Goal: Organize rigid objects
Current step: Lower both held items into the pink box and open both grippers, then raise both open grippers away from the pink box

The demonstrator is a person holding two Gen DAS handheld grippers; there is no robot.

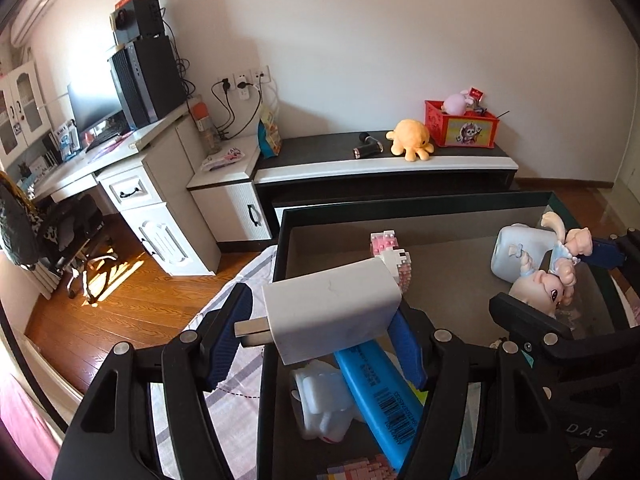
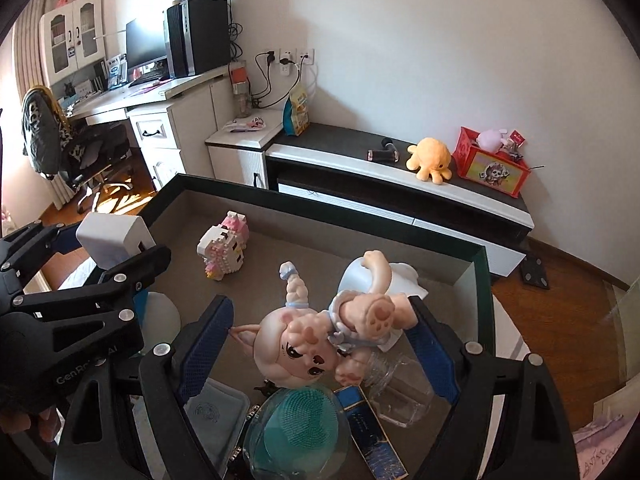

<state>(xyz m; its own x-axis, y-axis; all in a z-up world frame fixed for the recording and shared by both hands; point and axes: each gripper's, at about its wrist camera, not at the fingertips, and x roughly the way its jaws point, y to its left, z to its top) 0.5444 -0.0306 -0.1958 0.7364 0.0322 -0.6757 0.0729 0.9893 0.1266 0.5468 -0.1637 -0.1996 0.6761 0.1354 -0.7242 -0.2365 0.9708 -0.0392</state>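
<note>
**Charger and pig figurine held over the dark tray**

Bedroom with wood floor, white desk (image 1: 100,160) at nine o'clock, low black-and-white cabinet (image 1: 384,160) along the far wall at twelve.

Left gripper (image 1: 320,340) clamped on a white charger (image 1: 332,316), prongs sticking out toward nine o'clock, body tilted over the left rim of the dark tray (image 1: 400,208). Beneath it, at six o'clock: a blue highlighter (image 1: 380,396) leaning across a white plastic piece (image 1: 320,404). Just beyond the charger, a pink-and-white block figure (image 1: 390,256) standing on the tray floor.

Right gripper (image 2: 320,336) closed on a pig figurine (image 2: 312,344) (head down, feet up), blue pads (image 2: 212,332) pressing either side. Behind it at one o'clock, a pale blue-white base (image 2: 400,276). Below, at six o'clock: a teal bristled brush (image 2: 300,428), a navy box (image 2: 372,436), a clear jar (image 2: 400,388) on its side.

On the cabinet at two o'clock: yellow octopus plush (image 2: 432,158), red toy box (image 2: 492,164).
</note>
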